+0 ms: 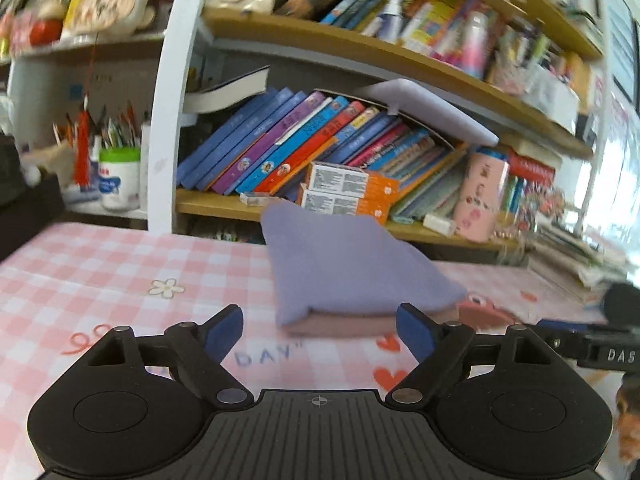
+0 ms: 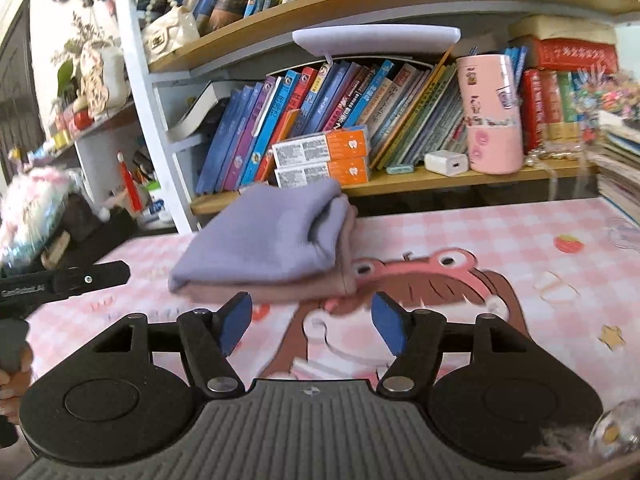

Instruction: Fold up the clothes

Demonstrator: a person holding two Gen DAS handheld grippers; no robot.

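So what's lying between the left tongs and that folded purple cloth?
Nothing but bare pink checked tablecloth. In the left wrist view, the open left tongs face the folded cloth with only printed cloth between.

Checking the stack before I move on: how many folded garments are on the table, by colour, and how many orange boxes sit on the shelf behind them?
Purple folded garment: 1, on top
Pink folded garment: 1, beneath it
Orange boxes: 2, stacked
Total: 4

Both lie on the checked tablecloth; left gripper and right gripper are open, holding nothing.
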